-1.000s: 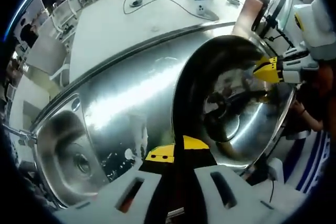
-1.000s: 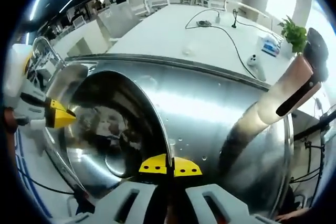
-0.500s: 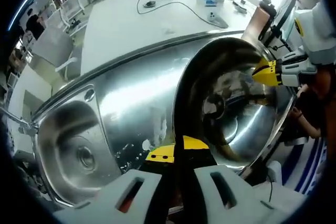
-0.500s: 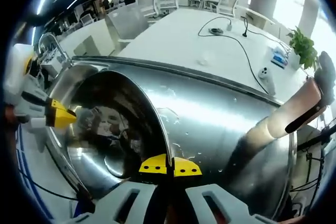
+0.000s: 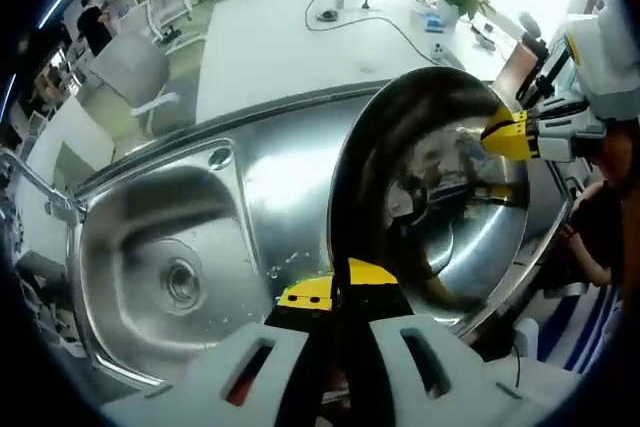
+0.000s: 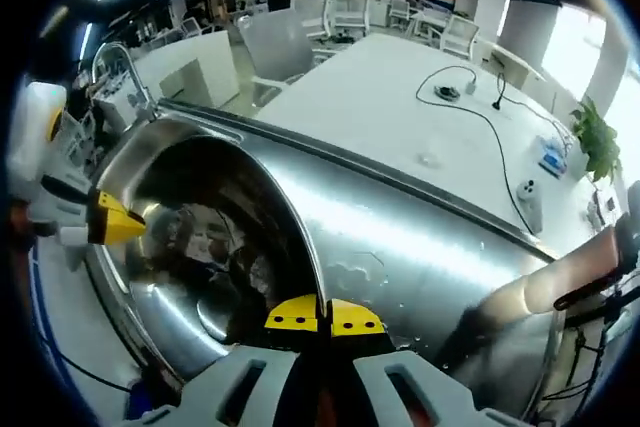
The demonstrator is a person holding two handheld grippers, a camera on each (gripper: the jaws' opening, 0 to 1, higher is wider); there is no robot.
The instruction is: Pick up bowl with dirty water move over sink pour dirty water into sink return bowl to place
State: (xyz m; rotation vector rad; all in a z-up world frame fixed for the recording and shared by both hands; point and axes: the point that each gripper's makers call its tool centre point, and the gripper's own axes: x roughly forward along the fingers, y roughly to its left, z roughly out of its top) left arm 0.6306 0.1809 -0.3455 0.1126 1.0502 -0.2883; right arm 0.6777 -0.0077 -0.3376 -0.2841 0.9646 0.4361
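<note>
**Observer:** Why both grippers on one bowl?

**Me:** The stainless steel bowl [image 5: 440, 197] is wide and carries water, so I've clamped it on opposite sides of the rim. In the left gripper view my left gripper [image 5: 338, 290] has its yellow-tipped jaws together on the near edge, and the right gripper [image 5: 510, 135] bites the far edge. The right gripper view shows the same from the other side: the right gripper [image 6: 323, 315] closed on the rim nearest its camera, the left gripper [image 6: 118, 222] on the opposite edge of the bowl [image 6: 200, 247].

**Observer:** Where is the bowl relative to the sink?

**Me:** It's held up off the steel drainboard [image 5: 290, 177], beside the sink basin [image 5: 160, 267] rather than over it. The basin, with its drain [image 5: 183, 282], sits to the left in the left gripper view, and the tap [image 5: 30, 187] stands at its far edge.

**Observer:** Why hold it so level?

**Me:** I judge that keeping the two grips at matching height stops the water slopping out early. I can't actually make out the water clearly; the inside mostly shows reflections.

**Observer:** So how far along are you?

**Me:** Picked up, not yet over the basin, I'd say. The next move should be carrying it sideways toward the drain, then lowering one side to tip. The risk is spilling onto the drainboard, or onto the white table [image 6: 400, 107] behind with its cables.
</note>
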